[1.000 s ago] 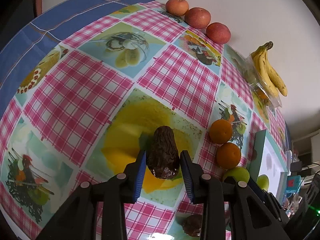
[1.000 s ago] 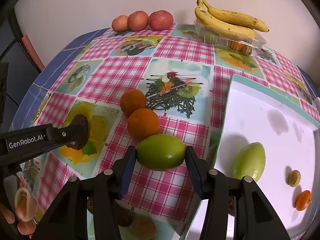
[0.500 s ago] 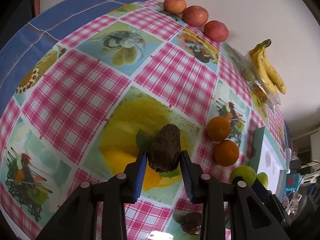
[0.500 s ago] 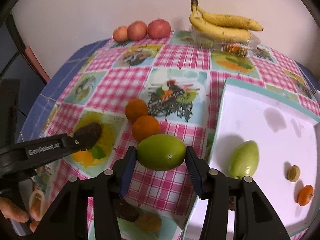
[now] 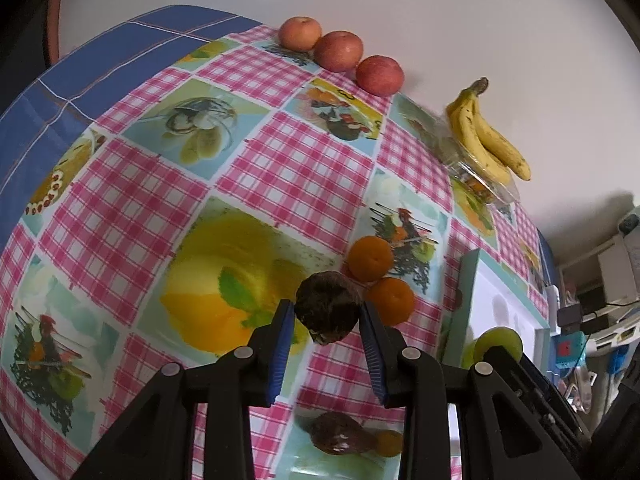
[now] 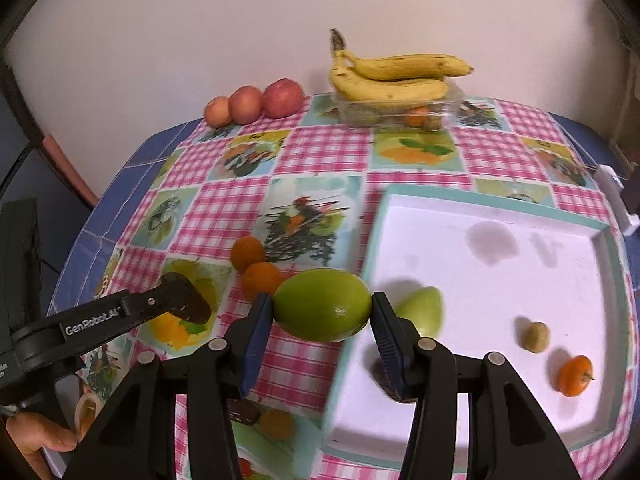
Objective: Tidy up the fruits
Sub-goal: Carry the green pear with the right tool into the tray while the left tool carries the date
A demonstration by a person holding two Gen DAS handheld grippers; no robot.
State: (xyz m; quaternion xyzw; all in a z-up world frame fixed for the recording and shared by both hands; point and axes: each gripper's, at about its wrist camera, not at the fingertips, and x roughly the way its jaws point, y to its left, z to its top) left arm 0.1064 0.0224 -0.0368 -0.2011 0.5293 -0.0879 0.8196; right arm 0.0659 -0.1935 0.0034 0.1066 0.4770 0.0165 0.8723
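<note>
Pale wall behind; desk point(image 5: 280, 168) covered in a pink-check cloth printed with fruit panels.

Left wrist view:
- Left gripper point(image 5: 326, 332): blue-padded fingers point(image 5: 282, 344) pinching a dark, rough-skinned fruit point(image 5: 327, 312), held clear above the cloth, probably for carrying toward the tray.
- Two oranges point(image 5: 370, 258), touching, just right of the held fruit.
- Three apples point(image 5: 338, 50) in a row against the wall; bananas point(image 5: 486, 136) resting on a clear punnet point(image 5: 482, 182) — like kinds are kept together.
- White tray point(image 5: 466, 300), seen edge-on at right.
- Another dark fruit point(image 5: 340, 436) on the cloth below the fingers, a small orange-yellow one touching it.

Right wrist view:
- Right gripper point(image 6: 322, 330): fingers point(image 6: 256, 332) clamped on a green fruit point(image 6: 322, 310) by its ends, hanging over the tray's left rim.
- Tray point(image 6: 500, 216) holds a paler green fruit point(image 6: 422, 312), a small brownish fruit point(image 6: 536, 336) and a small orange fruit point(image 6: 574, 374), well spaced.
- Judgement: the green fruit appears bound for the spot beside its paler match; release not yet made.
- The person's hand point(image 6: 44, 436) shows at lower left.
</note>
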